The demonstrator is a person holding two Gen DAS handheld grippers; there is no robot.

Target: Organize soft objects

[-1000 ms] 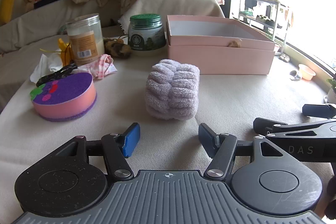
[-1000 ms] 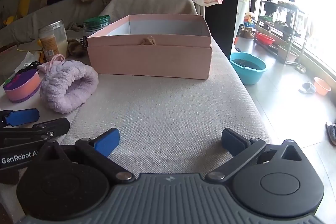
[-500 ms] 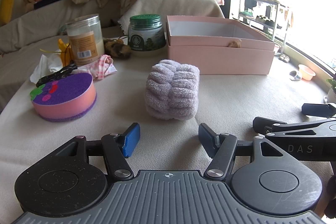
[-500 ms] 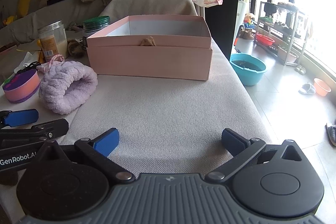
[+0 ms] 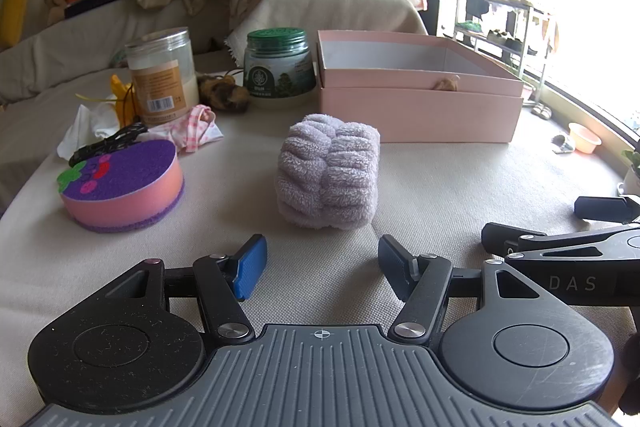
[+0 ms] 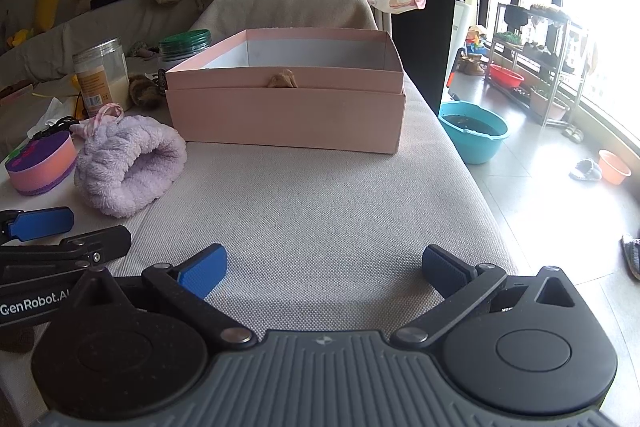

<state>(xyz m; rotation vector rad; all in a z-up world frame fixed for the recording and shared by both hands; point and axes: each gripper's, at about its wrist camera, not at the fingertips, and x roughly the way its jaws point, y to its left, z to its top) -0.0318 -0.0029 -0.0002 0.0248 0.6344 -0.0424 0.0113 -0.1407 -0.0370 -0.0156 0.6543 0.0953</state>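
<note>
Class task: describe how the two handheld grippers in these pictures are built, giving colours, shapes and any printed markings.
Each gripper, left gripper and right gripper, has a grey ribbed base, two round black discs, black linkage arms with silver rivets and blue ribbed pads. Side lettering reads "DAS" on the right one and "GenRobot.AI" on the left. No cables or sleeves show.

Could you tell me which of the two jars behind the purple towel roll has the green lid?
The squat jar with the dark label, standing beside the pink box; the taller jar has an orange label and clear lid.
</note>
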